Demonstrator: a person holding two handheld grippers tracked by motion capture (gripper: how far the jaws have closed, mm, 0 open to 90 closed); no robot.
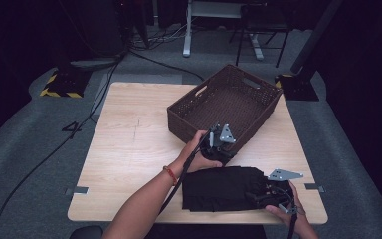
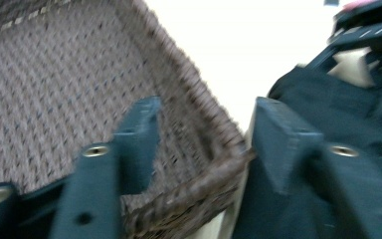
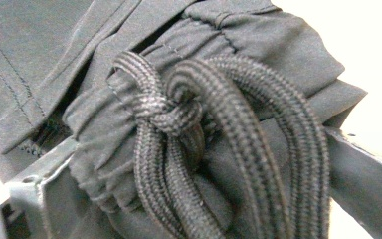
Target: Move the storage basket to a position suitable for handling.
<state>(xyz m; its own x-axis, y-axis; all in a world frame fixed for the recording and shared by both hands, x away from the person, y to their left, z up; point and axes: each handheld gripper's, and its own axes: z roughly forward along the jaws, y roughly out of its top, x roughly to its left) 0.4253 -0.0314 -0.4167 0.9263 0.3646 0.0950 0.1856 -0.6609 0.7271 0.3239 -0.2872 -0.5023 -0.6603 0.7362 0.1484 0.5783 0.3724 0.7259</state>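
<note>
Black garment [image 1: 224, 188] lies pinched in right claw [image 1: 271, 195]; left claw [image 1: 218, 144], spread, beside basket [image 1: 258, 117].

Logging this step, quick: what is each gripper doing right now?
Left gripper: open, nothing held, over the basket rim.
Right gripper: shut on the black garment at its drawstring.

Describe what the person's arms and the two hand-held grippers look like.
Both forearms are bare, with no sleeves in sight. The left wrist wears a thin red bracelet. The left gripper and the right gripper have black bodies, each topped by a grey three-cornered plate, and each trails a black cable. Their fingers are flat, dark blocks with round metal rivets.
</note>
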